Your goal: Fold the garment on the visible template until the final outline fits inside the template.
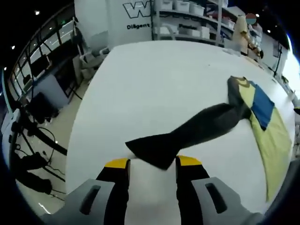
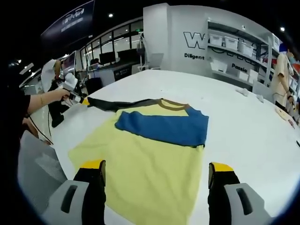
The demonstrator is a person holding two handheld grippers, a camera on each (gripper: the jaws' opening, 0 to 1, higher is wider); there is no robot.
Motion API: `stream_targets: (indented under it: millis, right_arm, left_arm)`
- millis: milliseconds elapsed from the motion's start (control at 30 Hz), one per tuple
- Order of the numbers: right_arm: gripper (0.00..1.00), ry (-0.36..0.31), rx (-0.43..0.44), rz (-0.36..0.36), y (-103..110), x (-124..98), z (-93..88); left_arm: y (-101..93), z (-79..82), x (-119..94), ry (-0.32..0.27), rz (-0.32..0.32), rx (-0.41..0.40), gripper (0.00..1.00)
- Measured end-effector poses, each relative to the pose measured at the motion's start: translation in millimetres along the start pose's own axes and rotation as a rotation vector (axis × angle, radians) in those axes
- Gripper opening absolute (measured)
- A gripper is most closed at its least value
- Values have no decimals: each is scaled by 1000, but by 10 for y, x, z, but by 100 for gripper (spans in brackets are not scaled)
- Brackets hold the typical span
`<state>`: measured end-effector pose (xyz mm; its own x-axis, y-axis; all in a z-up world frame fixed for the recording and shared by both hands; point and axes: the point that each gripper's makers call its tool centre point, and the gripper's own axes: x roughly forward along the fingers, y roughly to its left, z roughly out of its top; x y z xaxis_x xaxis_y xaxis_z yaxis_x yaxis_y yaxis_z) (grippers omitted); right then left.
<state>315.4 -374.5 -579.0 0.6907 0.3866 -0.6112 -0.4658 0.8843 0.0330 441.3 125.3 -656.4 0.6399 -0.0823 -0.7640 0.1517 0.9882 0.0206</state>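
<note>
White table (image 2: 243, 122): one garment (image 2: 154, 159), two tools

Garment (image 2: 154, 159): yellow body, blue chest band, brown collar, dark grey sleeve (image 1: 197, 129). Lies flat on white desk (image 1: 154, 84), sleeve stretched straight out sideways, cuff end lifted off surface.

A broad white surface (image 2: 234, 117) carries a single garment (image 2: 154, 154) spread flat: a pale yellow body, a blue band across the chest and a brown collar. Its dark grey sleeve (image 1: 187, 131) stretches out straight from the shoulder across the bare white top toward the near edge, its cuff end by that edge. Far across the surface, by the far rim, lie a few small pale items (image 2: 243, 91), too small to identify
</note>
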Motion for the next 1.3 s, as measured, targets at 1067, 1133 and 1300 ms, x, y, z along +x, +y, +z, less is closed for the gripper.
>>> stream_targets:
  millis: [1067,1133,1300]
  right_arm:
    - [85,22,6,-18,-49,-46,-102]
    - [85,24,4,-18,-52,-46,-102]
    - [84,26,-5,-18,-49,-52,-94]
  left_arm:
    - [-96,-60,44,-22,5,-94,0]
    - [-98,-44,23,-32,2,-90,0]
    - [-108,34,-95,-66,-13,-78,0]
